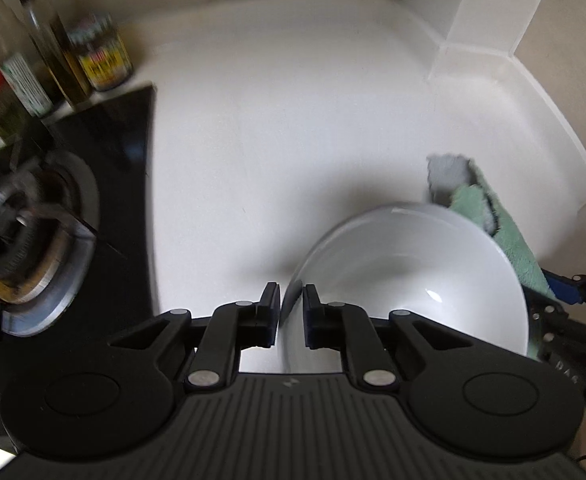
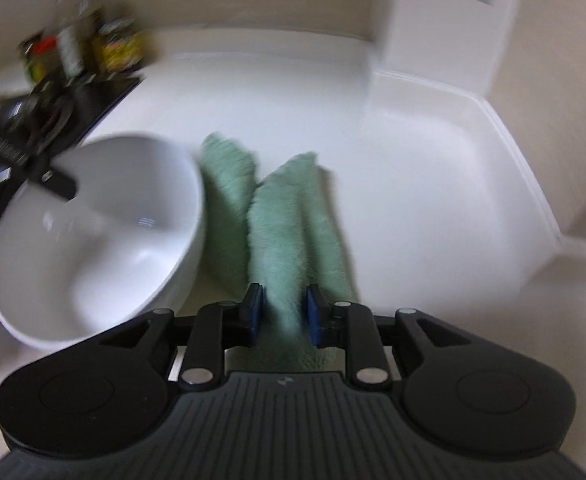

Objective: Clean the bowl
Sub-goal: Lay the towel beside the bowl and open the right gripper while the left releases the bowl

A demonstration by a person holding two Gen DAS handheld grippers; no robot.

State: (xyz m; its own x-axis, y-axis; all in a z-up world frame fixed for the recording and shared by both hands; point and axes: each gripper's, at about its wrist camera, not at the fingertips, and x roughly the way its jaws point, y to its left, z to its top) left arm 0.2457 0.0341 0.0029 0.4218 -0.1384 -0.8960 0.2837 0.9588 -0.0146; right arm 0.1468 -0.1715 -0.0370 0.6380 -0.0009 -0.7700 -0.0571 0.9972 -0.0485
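Observation:
My left gripper (image 1: 291, 300) is shut on the rim of a white bowl (image 1: 413, 280) and holds it tilted above the white counter. My right gripper (image 2: 283, 306) is shut on a green cloth (image 2: 285, 216), which hangs forward in two folds just right of the bowl (image 2: 101, 232). In the left wrist view the cloth (image 1: 509, 232) shows behind the bowl's far right rim, with the right gripper (image 1: 565, 288) at the right edge. In the right wrist view a finger of the left gripper (image 2: 59, 186) shows on the bowl's far rim. The bowl's inside looks bare and glossy.
A black gas hob with a burner (image 1: 25, 240) lies at the left. Several bottles and a jar (image 1: 101, 56) stand at the back left by the wall. White counter (image 1: 293, 120) spreads ahead, ending at a wall and a boxed corner (image 1: 473, 20) at the right.

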